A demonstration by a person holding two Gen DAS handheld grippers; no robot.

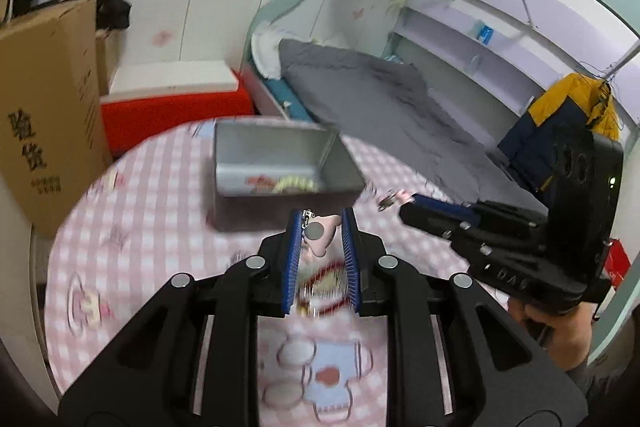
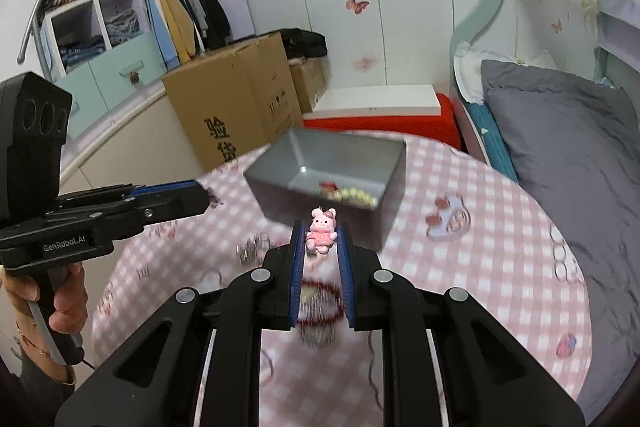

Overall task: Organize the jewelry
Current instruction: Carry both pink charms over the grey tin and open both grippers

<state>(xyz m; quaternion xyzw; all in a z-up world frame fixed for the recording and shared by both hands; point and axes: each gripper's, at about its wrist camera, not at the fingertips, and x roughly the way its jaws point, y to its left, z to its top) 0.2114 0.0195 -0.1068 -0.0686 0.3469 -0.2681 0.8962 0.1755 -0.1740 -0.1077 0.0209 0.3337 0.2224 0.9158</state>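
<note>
A grey metal box point(image 1: 280, 171) point(image 2: 332, 179) stands on the pink checked table and holds a red piece and a yellow bead piece point(image 2: 354, 195). My left gripper point(image 1: 322, 225) is shut on a pink charm with a round grey back point(image 1: 318, 233), just short of the box. My right gripper point(image 2: 320, 233) is shut on a pink bunny charm point(image 2: 322, 229), also just before the box. A red bracelet point(image 2: 320, 303) lies on the table under the right fingers. A silver chain point(image 2: 252, 247) lies to its left.
The round table point(image 2: 480, 267) has a pink checked cloth. A cardboard box point(image 2: 236, 99) and a red stool with a white top point(image 2: 380, 111) stand behind it. A grey bed point(image 2: 560, 131) lies to the right.
</note>
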